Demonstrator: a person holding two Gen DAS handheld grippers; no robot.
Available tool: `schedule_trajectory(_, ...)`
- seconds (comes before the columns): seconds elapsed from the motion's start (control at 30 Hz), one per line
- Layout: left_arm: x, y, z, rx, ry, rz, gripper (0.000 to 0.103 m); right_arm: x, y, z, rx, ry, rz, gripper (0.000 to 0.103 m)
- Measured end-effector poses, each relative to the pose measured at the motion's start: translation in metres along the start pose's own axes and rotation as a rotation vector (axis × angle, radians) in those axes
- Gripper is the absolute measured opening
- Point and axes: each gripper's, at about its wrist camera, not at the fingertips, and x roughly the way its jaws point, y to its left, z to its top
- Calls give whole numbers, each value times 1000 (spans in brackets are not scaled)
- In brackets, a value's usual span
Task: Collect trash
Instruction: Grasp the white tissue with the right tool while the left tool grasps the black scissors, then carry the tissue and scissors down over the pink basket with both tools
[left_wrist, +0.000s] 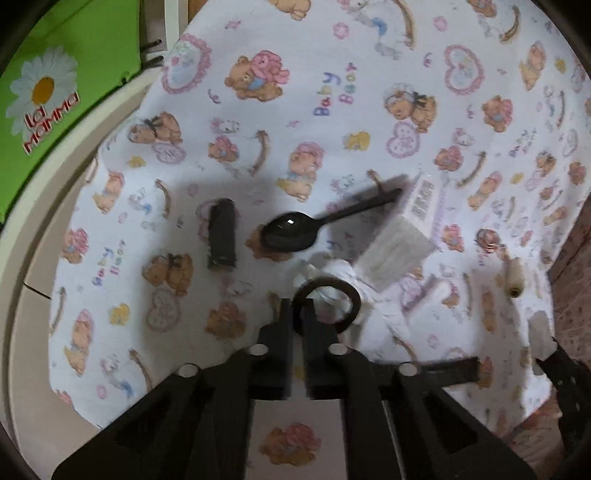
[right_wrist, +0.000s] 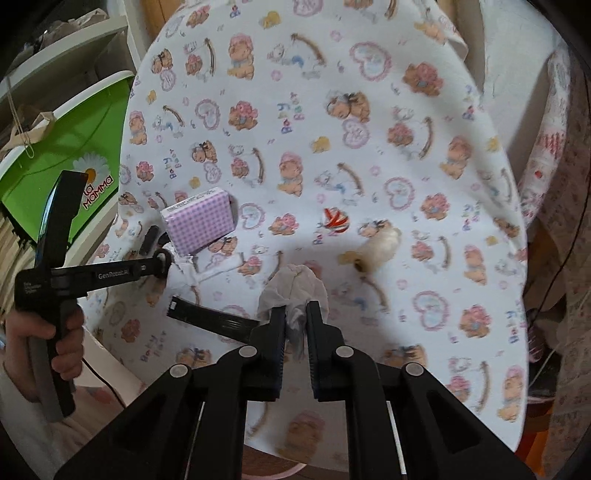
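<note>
**Both grippers closed on trash, ready to carry it to the bin.**

The left gripper (left_wrist: 300, 317) is clamped on the rim of a black ring (left_wrist: 327, 304), which lies over a crumpled white paper (left_wrist: 341, 271) just ahead of its tips; pinching the rim probably lets the flat ring be lifted. The right gripper (right_wrist: 296, 317) is closed on a grey-white tissue wad (right_wrist: 291, 288) that bulges beyond its fingers. Still on the printed cloth (right_wrist: 332, 92): a spoon (left_wrist: 291, 232) and dark tube (left_wrist: 222, 234) ahead of the left gripper, a checked box (right_wrist: 199, 221) to the right gripper's left, a pale roll (right_wrist: 376, 245) ahead-right. A green bin (right_wrist: 55, 158) stands far left, the likely destination.
</note>
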Motion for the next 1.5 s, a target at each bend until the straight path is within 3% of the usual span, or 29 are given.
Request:
schedule_trajectory(0.23,-50,1,-25,-11,-87,-51,4,-14,-3,0,2,-7,45,12)
schedule_trajectory(0.37,-73,4,-43,13,-154,-17,4,-17,-2,-4,21,13,142,12)
schedule_trajectory(0.47,-89,1,-50,37,-218,-10,4,-18,-4,-8,72,47,261,12)
schedule_trajectory(0.6,-111,-4,-64,89,-273,-30,4,-19,-18,-14,228,116,547,12)
schedule_trajectory(0.63,-118,-5,-71,97,-283,-45,4,-22,-20,-15,248,114,568,12)
schedule_trajectory(0.8,-130,-1,-104,72,-269,-73,4,-41,-14,-25,225,84,486,12)
schedule_trajectory(0.93,-140,8,-125,-15,-334,53,4,-61,-1,-33,155,61,408,12)
schedule_trajectory(1.13,-140,6,-134,31,-325,54,4,-78,31,-53,43,63,330,12)
schedule_trajectory(1.3,-125,-2,-142,76,-252,27,4,-72,51,-71,-34,106,302,12)
schedule_trajectory(1.43,-97,-2,-146,53,-122,-43,4,-53,53,-84,-31,171,287,12)
schedule_trajectory(1.5,-81,1,-150,30,-64,-60,4,-38,58,-94,-74,201,235,12)
